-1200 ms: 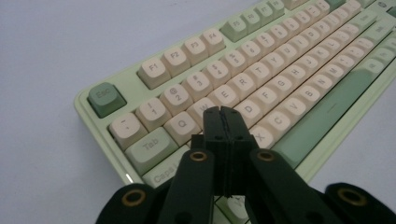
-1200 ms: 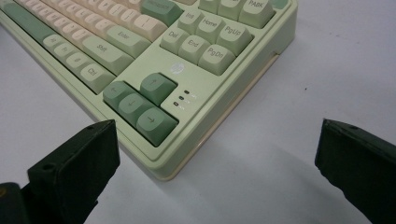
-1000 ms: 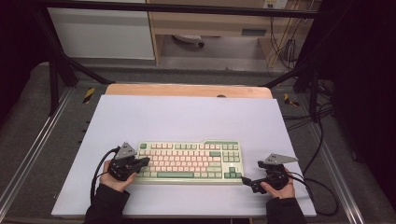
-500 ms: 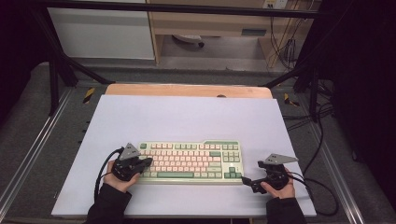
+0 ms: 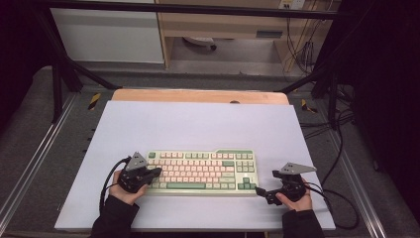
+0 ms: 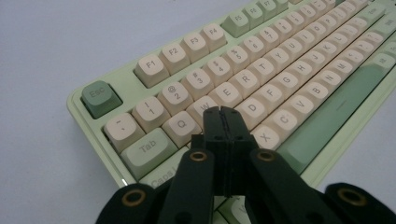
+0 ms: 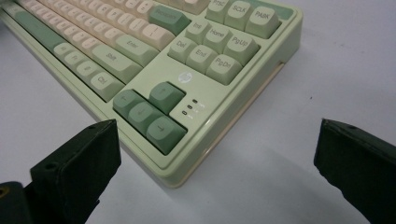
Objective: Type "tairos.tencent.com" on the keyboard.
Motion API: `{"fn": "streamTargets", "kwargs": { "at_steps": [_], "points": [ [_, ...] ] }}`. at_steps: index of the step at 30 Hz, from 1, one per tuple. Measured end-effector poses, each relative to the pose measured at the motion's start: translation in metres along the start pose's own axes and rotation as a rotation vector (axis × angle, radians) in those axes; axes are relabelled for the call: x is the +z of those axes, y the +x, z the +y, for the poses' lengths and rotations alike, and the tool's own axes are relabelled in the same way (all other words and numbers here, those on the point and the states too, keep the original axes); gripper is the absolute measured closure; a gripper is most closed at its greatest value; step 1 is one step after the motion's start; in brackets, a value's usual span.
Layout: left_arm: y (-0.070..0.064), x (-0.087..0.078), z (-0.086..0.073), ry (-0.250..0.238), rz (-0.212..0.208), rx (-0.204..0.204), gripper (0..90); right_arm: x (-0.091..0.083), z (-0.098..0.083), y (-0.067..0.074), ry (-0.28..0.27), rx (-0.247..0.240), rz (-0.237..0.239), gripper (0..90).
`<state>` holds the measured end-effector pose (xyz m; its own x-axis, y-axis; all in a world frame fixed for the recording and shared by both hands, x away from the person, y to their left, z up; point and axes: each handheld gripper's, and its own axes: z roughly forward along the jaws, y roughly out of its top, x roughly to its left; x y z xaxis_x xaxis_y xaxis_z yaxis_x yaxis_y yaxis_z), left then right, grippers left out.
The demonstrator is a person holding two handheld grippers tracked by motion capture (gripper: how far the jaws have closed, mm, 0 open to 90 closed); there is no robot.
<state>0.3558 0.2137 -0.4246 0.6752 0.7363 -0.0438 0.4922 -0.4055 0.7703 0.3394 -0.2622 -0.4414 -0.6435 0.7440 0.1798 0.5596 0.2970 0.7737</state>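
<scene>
White table: left claw clenched hiding keyboard keys; right claw released beside it.

In the left gripper view the black closed gripper hides keys of the green-and-cream plastic keyboard; the frame's upper right cuts its far end off. Indicator labels blur in the right gripper view.

table: white top, wooden edge at far side | floor: grey mat around | cables: black, trailing at right | background: pale cabinet, possibly a chair base beyond | markers: yellow-black tape strips
</scene>
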Motion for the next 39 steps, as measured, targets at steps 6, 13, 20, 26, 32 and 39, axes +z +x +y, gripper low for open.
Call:
{"fn": "streamTargets", "kwargs": {
  "at_steps": [6, 13, 20, 26, 32, 39],
  "points": [
    [0.0, -0.002, 0.0, -0.008, -0.006, 0.001, 90.0, 0.0, 0.008, 0.008, -0.023, -0.017, 0.005, 5.2],
    [-0.001, -0.002, 0.001, -0.014, -0.014, 0.0, 90.0, 0.001, 0.019, 0.02, -0.04, -0.032, 0.019, 13.2],
    [-0.002, -0.003, 0.001, -0.021, -0.021, -0.002, 90.0, 0.012, 0.031, 0.037, -0.04, -0.068, 0.041, 23.2],
    [-0.002, -0.004, 0.001, -0.023, -0.021, 0.0, 90.0, 0.024, 0.041, 0.052, -0.027, -0.094, 0.048, 32.5],
    [-0.002, -0.004, 0.001, -0.027, -0.02, -0.002, 90.0, 0.034, 0.052, 0.063, -0.028, -0.092, 0.067, 42.1],
    [-0.002, -0.004, 0.001, -0.029, -0.021, -0.002, 90.0, 0.042, 0.059, 0.074, -0.035, -0.094, 0.086, 52.6]
  ]
}}
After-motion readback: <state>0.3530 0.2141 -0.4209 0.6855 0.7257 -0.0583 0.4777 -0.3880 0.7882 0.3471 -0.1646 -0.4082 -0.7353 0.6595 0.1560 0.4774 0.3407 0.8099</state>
